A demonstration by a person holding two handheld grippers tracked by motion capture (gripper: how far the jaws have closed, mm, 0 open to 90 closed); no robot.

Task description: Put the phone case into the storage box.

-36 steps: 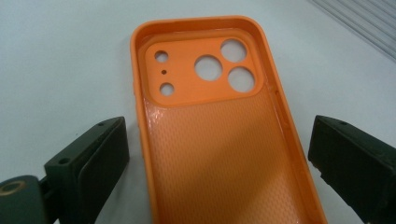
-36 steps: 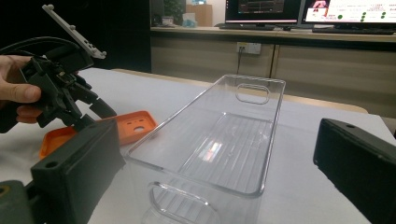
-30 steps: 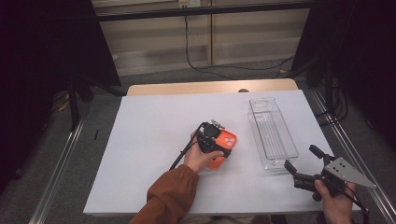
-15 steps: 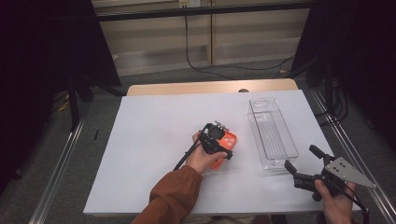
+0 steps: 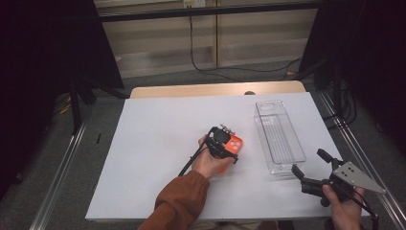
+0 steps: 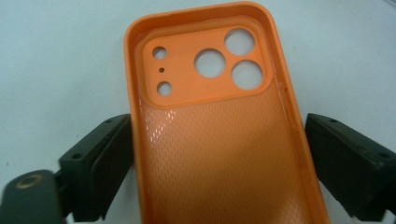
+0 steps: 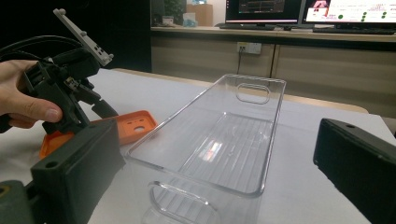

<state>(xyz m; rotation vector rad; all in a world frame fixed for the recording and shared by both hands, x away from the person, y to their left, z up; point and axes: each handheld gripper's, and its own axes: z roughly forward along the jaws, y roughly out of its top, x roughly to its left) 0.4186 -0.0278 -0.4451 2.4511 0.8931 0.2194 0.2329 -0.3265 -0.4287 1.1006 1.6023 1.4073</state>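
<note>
An orange phone case [image 6: 219, 140] lies inside-up on the white table, camera cut-outs at its far end. My left gripper [image 5: 220, 142] points down over it, one jaw on each long side. The left pad [image 6: 105, 163] is at the case's edge. The right pad [image 6: 345, 158] stands a sliver off. These jaws have just been closing with the case between them. My right gripper [image 5: 309, 163] rests open near the front right edge with nothing between its jaws. It points at the clear plastic tray [image 7: 219, 135]. The right gripper view also has the case [image 7: 135, 126] and the left gripper [image 7: 65, 93].
The clear tray [image 5: 280, 139] lies lengthwise right of the case [image 5: 235, 143], empty. The white table top [image 5: 153, 143] stretches wide to the left. Metal rails run along both table sides, and dark stands flank the back.
</note>
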